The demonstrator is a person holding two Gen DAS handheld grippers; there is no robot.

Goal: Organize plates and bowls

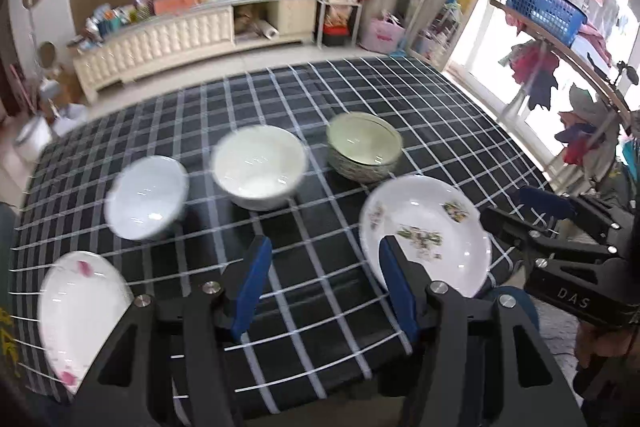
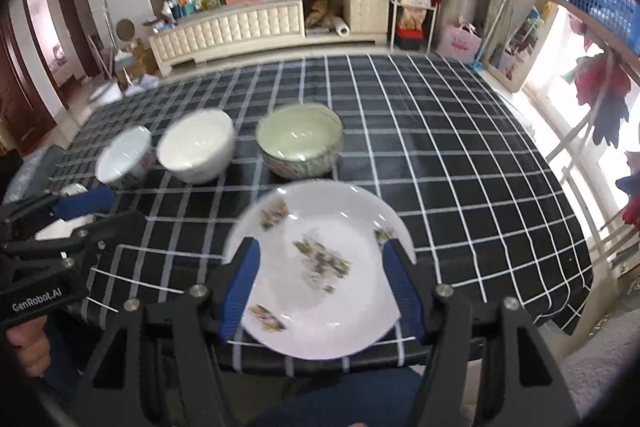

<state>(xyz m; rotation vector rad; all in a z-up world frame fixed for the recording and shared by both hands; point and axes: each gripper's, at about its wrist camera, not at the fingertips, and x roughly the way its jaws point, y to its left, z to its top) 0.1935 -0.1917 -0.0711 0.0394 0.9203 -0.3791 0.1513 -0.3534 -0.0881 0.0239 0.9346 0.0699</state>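
Two shallow white plates and three bowls sit apart on the black-and-white checked tabletop (image 2: 460,147). The right gripper (image 2: 320,283) has its jaws released, straddling the white plate with green floral print (image 2: 320,267) at the near edge; the left gripper (image 1: 320,279) is also released, over bare cloth. Risk: a shallow rim grip may tip the plate off that edge.

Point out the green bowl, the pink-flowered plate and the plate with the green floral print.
green bowl (image 2: 298,141), right wrist view, on its pale inner floor.
pink-flowered plate (image 1: 78,311), left wrist view, on its white centre.
plate with the green floral print (image 2: 320,263), right wrist view, on the central print.
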